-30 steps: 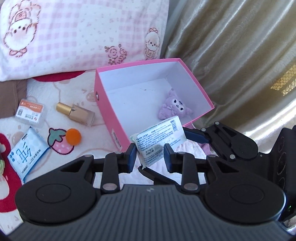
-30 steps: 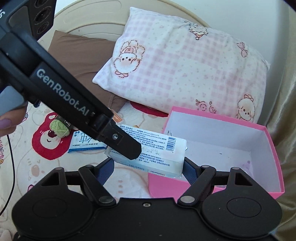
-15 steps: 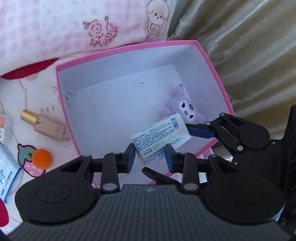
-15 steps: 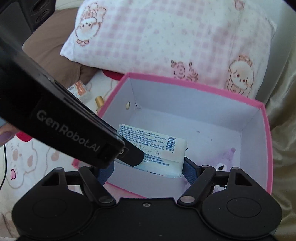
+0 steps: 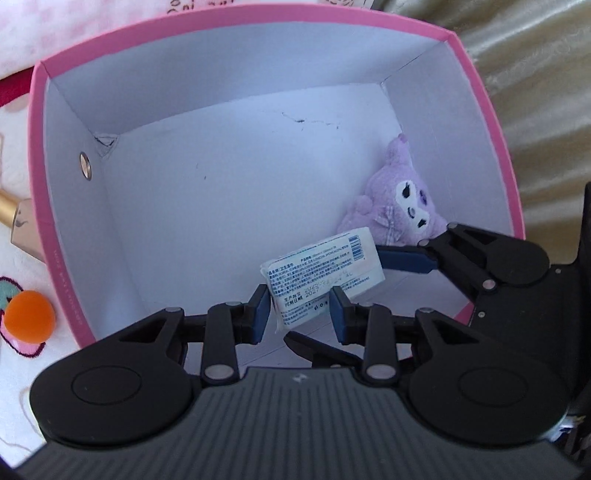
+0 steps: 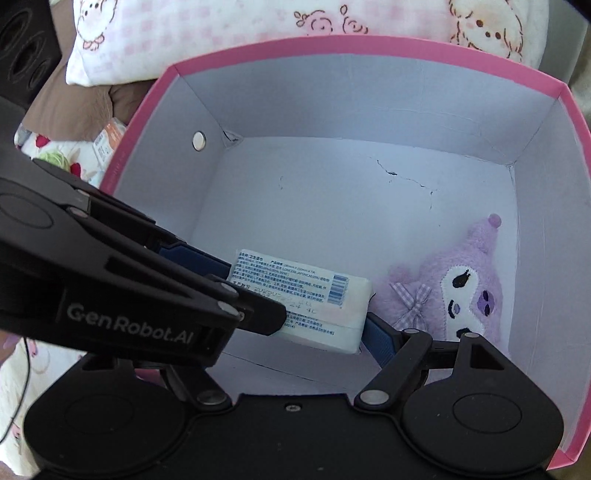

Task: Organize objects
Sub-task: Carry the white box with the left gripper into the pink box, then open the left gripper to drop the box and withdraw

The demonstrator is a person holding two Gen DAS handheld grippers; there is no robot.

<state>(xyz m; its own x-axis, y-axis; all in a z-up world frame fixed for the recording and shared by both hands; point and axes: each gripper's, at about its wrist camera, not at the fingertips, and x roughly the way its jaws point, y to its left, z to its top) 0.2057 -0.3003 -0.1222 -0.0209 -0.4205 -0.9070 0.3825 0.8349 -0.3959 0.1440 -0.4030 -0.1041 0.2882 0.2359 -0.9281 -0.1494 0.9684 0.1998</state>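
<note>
A white wipes packet (image 5: 325,275) with blue print is held by both grippers over the inside of the pink box (image 5: 236,48). My left gripper (image 5: 299,308) is shut on its near end. My right gripper (image 6: 295,332) is shut on its long sides; its left finger is hidden behind the left gripper's body. The packet (image 6: 306,306) hangs low inside the box (image 6: 369,48), above the white floor. A purple plush toy (image 5: 402,206) lies in the box's right corner, just beyond the packet, and it also shows in the right wrist view (image 6: 450,291).
Outside the box on the left lie a gold-capped bottle (image 5: 16,225) and an orange ball (image 5: 29,314) on a printed bed cover. A pink checked pillow (image 6: 258,29) is behind the box, an olive curtain (image 5: 535,92) to its right.
Both grippers have carried the packet forward from the box's near edge and down into the box, which now fills both views. The plush toy has not moved.
</note>
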